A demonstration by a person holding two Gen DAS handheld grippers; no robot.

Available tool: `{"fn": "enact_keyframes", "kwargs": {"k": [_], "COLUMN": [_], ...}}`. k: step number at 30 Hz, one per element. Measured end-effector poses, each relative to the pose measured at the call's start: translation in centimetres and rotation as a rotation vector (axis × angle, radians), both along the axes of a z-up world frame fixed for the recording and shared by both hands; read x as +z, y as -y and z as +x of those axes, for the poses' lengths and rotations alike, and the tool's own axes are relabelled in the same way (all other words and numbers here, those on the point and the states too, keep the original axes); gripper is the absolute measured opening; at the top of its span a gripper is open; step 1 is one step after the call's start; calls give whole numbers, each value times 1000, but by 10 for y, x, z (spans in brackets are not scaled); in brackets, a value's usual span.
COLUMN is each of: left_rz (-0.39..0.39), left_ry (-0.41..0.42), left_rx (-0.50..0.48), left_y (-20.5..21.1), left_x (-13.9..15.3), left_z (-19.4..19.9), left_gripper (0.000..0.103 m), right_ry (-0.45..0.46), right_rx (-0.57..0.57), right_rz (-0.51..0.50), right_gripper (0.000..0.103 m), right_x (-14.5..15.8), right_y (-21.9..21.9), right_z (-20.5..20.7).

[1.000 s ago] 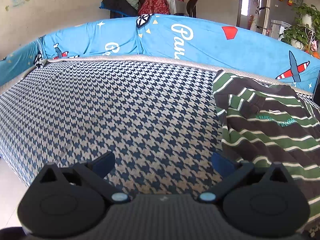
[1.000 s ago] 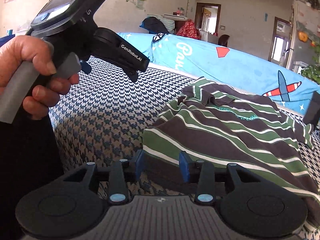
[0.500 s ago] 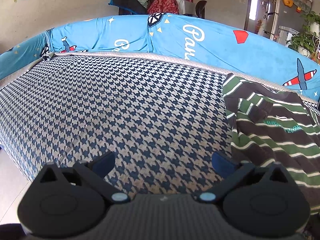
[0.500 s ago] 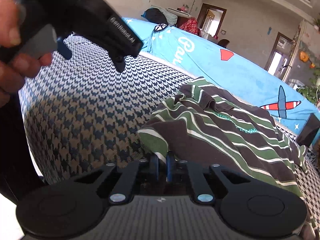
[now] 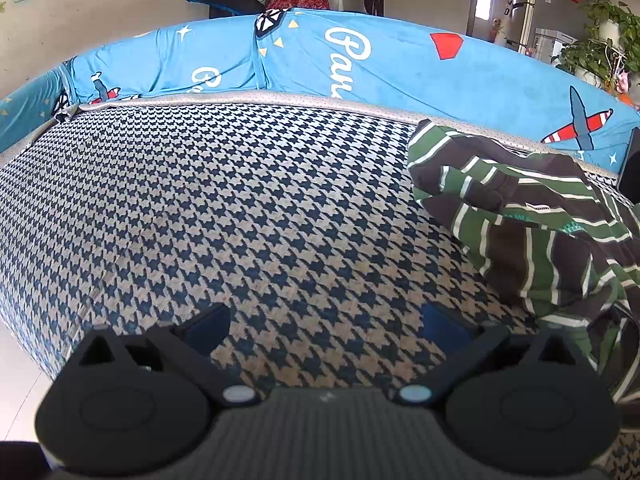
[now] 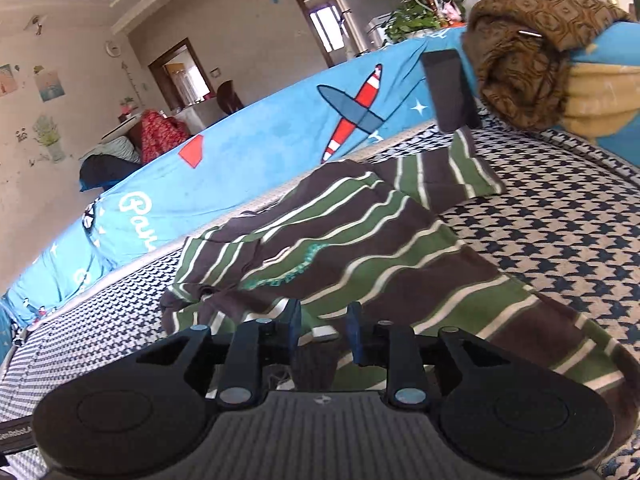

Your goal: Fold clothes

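A green, brown and white striped shirt point(image 5: 520, 220) lies rumpled on the houndstooth bed cover point(image 5: 240, 200), to the right of my left gripper point(image 5: 324, 324). That gripper hangs wide open over bare cover with nothing between its fingers. In the right wrist view the shirt point(image 6: 380, 240) spreads from the fingers toward the far edge, one sleeve pointing away. My right gripper point(image 6: 324, 328) sits tilted at the shirt's near edge. Its jaws are opening, and a fold of the hem lies loosely in the gap without the pads pressing on it.
A blue printed cover point(image 5: 360, 60) walls the far side of the bed. A brown patterned cloth point(image 6: 528, 48) is heaped at the far right corner, a flat black object point(image 6: 448, 88) leaning beside it. Houndstooth cover point(image 6: 560, 220) shows right of the shirt.
My right gripper shut on the shirt's near hem, swung right while rolling, and its jaws have parted again. The shirt's near left part now lies bunched over itself. The left gripper barely moved.
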State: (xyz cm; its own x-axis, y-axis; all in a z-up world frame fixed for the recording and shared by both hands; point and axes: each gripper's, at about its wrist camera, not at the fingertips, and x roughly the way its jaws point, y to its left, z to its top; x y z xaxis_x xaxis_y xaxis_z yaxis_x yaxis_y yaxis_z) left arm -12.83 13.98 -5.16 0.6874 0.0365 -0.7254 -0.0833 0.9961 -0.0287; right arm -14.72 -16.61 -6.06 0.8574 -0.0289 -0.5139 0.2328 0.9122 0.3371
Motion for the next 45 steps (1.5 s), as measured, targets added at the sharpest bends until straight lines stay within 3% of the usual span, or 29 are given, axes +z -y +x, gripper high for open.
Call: {"fn": "enact_keyframes", "kwargs": {"k": [3,8,12,17,19,23,29,41,45], "left_rz": [-2,-7,-16,-25,-29,-37,-34,-34,-32], "left_ry": [-6,-19,-28,-32,-35,-39,-38,-48,-49], "left_rx": [-11,-23,-26,-25,-26,-31,-45,-47,-50], "left_y": [6,12,14,13,12,12,13,9,11], "left_x": [-1,-3,-4,-3,-3,-3,-3,-4,-4], "left_z": [1,2,4,3,4,5,5,5,6], "left_gripper": [103,103,103,103,103,103,103,103,103], "right_ry": [36,152,103,7,-23,-69,-100,-11,0], "right_rx": [18,200,329,391,405,429,367,275,258], "right_rz": [-68,-227,-252,-318,-293,-150,-23,154,169], "right_gripper": [27,27,28,30,30,30,30,31,35], "right_x": [5,19,8,-11,-16,-23,-31,-26,-26], "right_y": [-4,-37,-61,-81,-81,-74,-64,-51,-51], "right_z": [-9,-26,-25,-25,-25,-22,-14,-9,-6]}}
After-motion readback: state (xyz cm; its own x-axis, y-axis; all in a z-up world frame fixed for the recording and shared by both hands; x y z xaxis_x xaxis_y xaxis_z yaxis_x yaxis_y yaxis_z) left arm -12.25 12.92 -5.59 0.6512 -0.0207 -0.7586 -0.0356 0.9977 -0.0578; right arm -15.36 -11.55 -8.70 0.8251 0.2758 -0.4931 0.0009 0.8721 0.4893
